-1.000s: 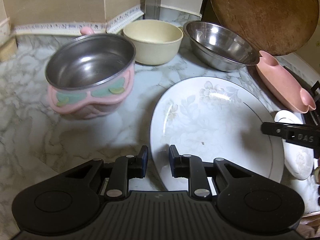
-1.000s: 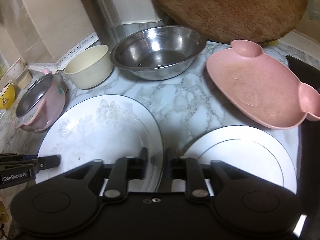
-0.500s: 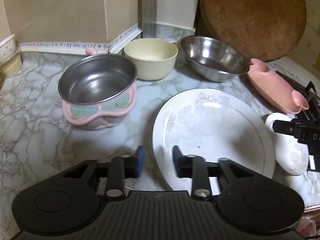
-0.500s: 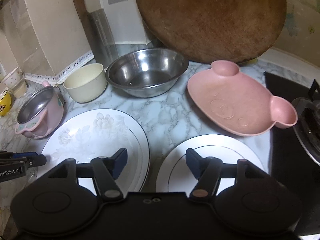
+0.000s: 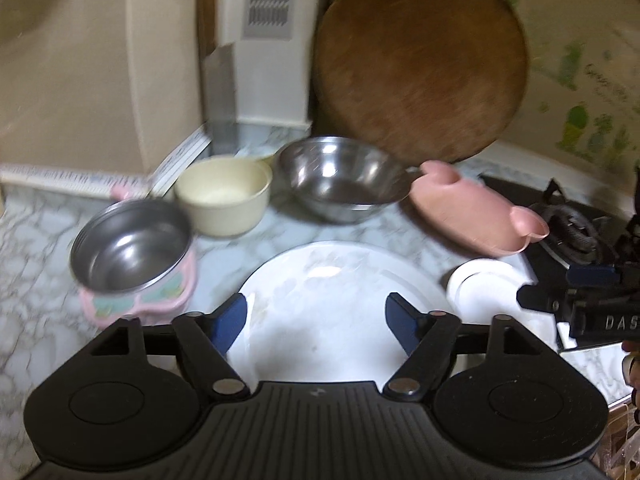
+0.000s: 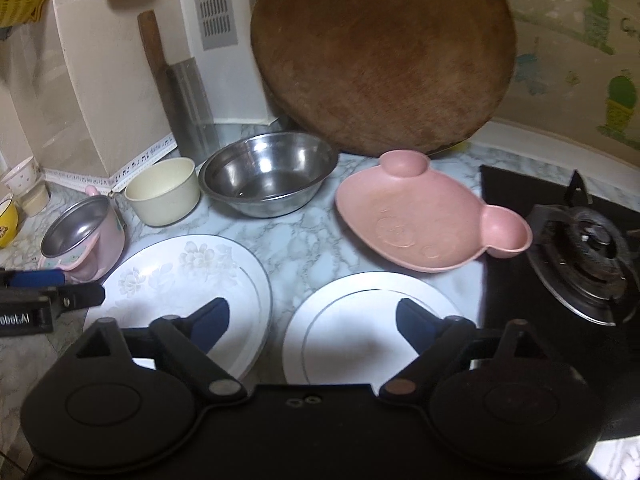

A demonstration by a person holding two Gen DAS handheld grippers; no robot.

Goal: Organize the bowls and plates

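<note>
The flowered plate (image 6: 188,280) is taken as the landmark. To its left, the left gripper (image 5: 316,320) is seen above its near edge, jaws just opened wide, nothing held. To its right lies the small white plate (image 6: 368,320) (round, so no long side), just below the right gripper (image 6: 312,320), also newly opened and empty. The right hand is judged nearer it.

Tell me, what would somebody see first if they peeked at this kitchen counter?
Probably the huge round wooden board leaning on the back wall, towering over everything. Right below it sit a shiny steel bowl and a pink bear-shaped plate with round ears. Nearer, two white plates lie side by side: a flowery plate and a plain plate.
</note>
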